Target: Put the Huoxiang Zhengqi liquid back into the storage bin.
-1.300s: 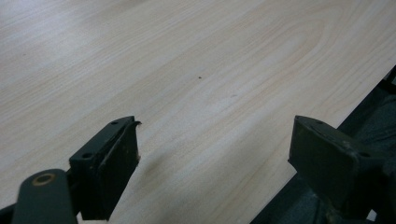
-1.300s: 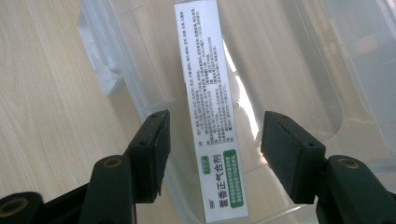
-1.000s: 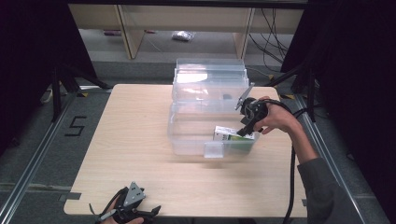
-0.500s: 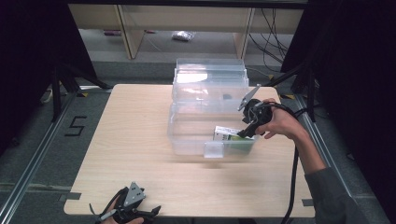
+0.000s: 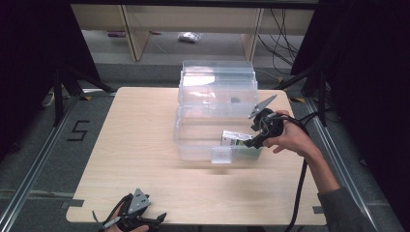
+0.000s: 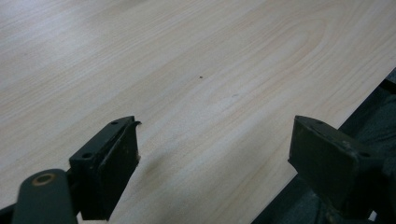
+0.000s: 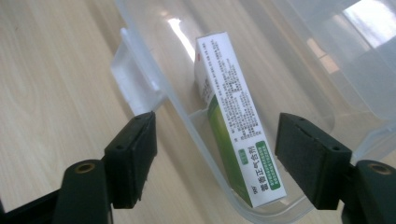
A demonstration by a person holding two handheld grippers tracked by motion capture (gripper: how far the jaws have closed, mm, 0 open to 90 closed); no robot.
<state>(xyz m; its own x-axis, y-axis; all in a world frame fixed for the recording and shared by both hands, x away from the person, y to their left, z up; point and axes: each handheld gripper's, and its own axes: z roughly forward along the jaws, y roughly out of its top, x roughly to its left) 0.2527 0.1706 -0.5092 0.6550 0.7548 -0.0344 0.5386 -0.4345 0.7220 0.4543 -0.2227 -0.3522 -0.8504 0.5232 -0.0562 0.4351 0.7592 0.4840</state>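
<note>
A clear plastic box (image 5: 203,140) stands on the table with its lid (image 5: 217,87) leaning back behind it. Inside, against the front right wall, lies a white and green carton (image 5: 237,140); the right gripper view shows that carton (image 7: 238,144) below the jaws. My right gripper (image 5: 255,139) hovers open over the box's right end, its jaws apart on either side of the box wall (image 7: 187,121), holding nothing. At the table's front left edge my left gripper (image 5: 145,223) rests open over bare wood (image 6: 196,88).
The wooden table (image 5: 130,145) has a latch tab (image 5: 221,154) of the box sticking out at the front. Black frame posts stand at both sides, and shelving and cables lie beyond the far edge. The table's edge (image 6: 327,112) is close to the left gripper.
My right hand has drawn slightly back toward the right and front, away from the carton, which stays in the box. The left gripper has not moved.
</note>
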